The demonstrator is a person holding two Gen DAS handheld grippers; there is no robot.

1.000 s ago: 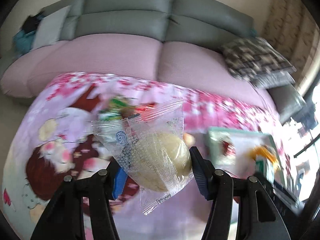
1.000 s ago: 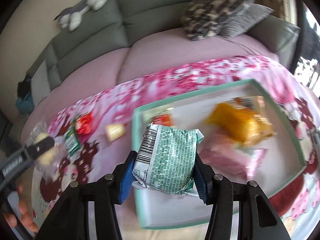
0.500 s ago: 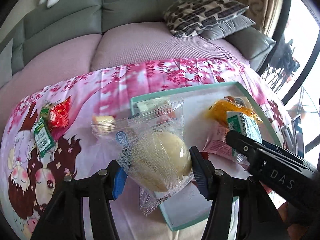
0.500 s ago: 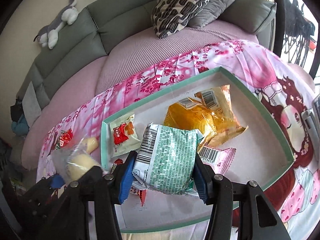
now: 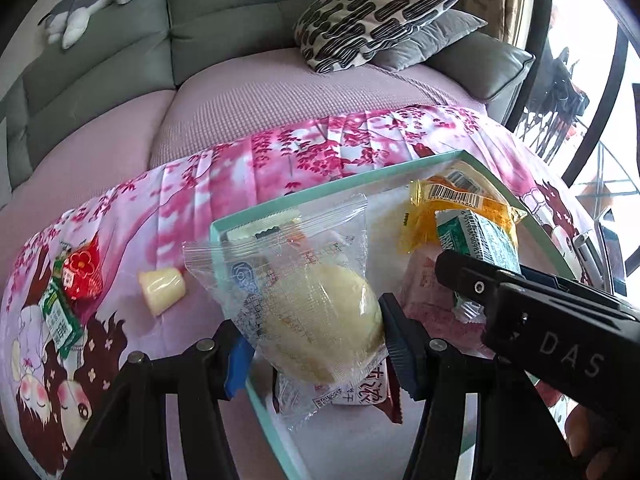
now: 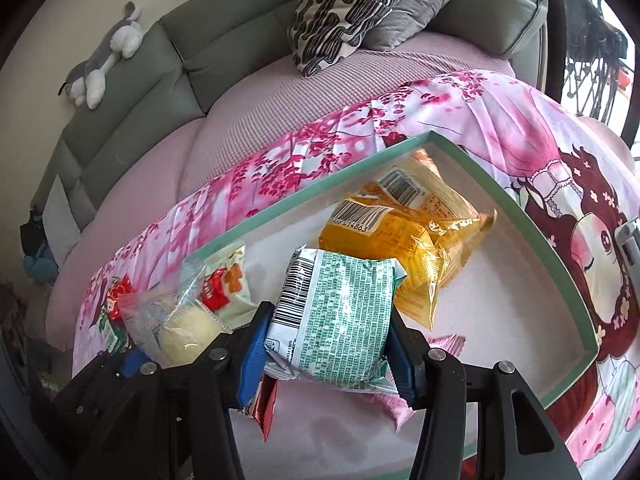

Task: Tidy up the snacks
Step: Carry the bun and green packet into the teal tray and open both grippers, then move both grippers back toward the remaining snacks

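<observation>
Left gripper (image 5: 316, 340): clamped on a clear-wrapped pale bun (image 5: 320, 320), pads pressing both sides of the bun, held above the near left corner of the tray; the wrapper's top edge stands up loose.

Right gripper (image 6: 326, 344): clamped on a green-and-white snack packet (image 6: 336, 316), barcode end to the left, held above the tray's middle; in the left wrist view this gripper (image 5: 480, 280) reaches in from the right with the same packet (image 5: 476, 236) in its jaws.

Tray (image 6: 312, 196): shallow, mint-green rim, pale floor, sitting on a pink cherry-blossom cloth (image 6: 480, 120); contents as follows: two orange packets (image 6: 392, 236) with barcodes up, overlapping, toward the far side; a small white sachet with red print (image 6: 224, 288) in the far left corner; a pink packet (image 6: 444, 340) lying under the green one, mostly hidden; a red-edged wrapper (image 6: 266, 408) near the front, partly hidden by the fingers.

Outside the tray, on the cloth to its left: a small pale jelly cup (image 5: 162, 290) on its side; a red packet (image 5: 82, 270); a green packet (image 5: 60, 316) just beside the red one.

Behind: grey sofa (image 5: 220, 28) with pink seat cover; patterned cushion (image 5: 376, 16) on a grey cushion; plush toy (image 5: 92, 0) on the sofa back.
</observation>
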